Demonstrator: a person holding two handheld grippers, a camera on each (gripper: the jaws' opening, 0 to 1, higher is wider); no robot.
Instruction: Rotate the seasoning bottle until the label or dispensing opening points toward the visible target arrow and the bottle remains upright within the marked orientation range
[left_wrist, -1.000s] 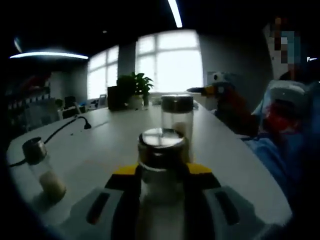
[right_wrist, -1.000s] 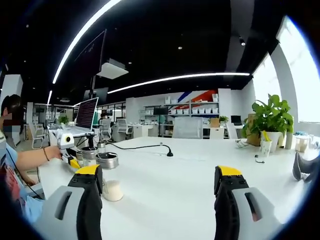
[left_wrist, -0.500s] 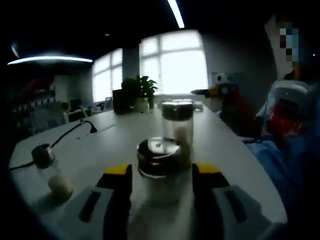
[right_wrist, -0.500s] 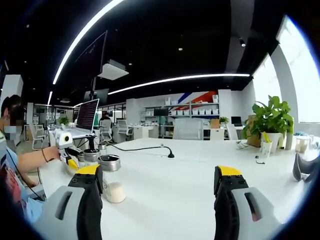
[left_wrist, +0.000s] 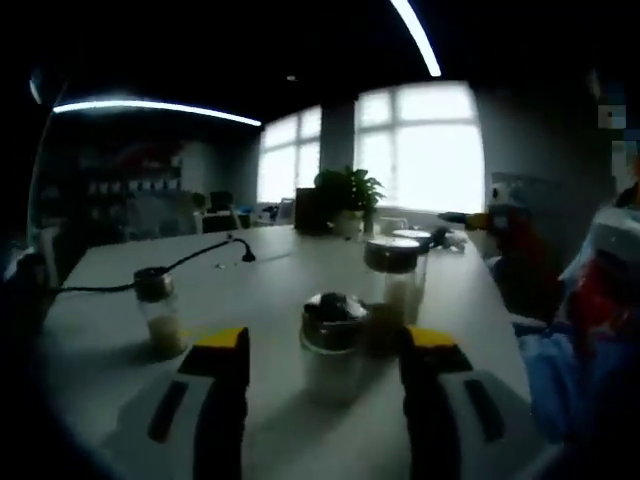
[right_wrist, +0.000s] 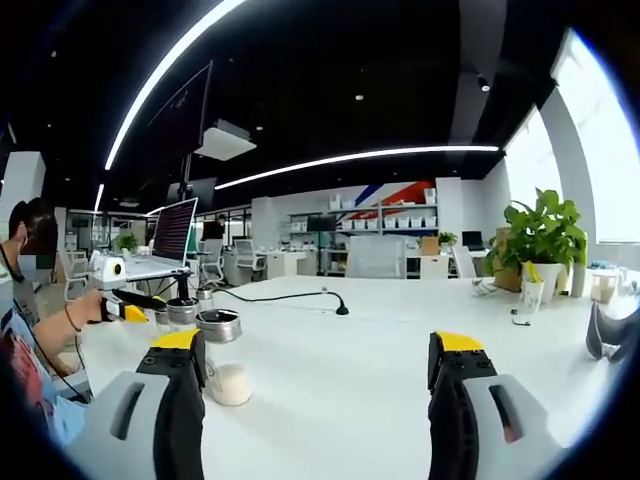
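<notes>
White table (left_wrist: 280, 290) in an open office carries three seasoning bottles with metal caps. In the left gripper view, the left gripper (left_wrist: 328, 345) has its fingers spread apart, with the nearest seasoning bottle (left_wrist: 333, 345) standing upright between them, free of both. A taller bottle (left_wrist: 394, 285) stands just behind it, and a third bottle (left_wrist: 160, 312) stands well apart to the left. No label text or arrow can be read. In the right gripper view, the right gripper (right_wrist: 318, 355) hovers above the table with its fingers wide open and nothing between them. A potted plant (right_wrist: 542, 240) stands farther back.
</notes>
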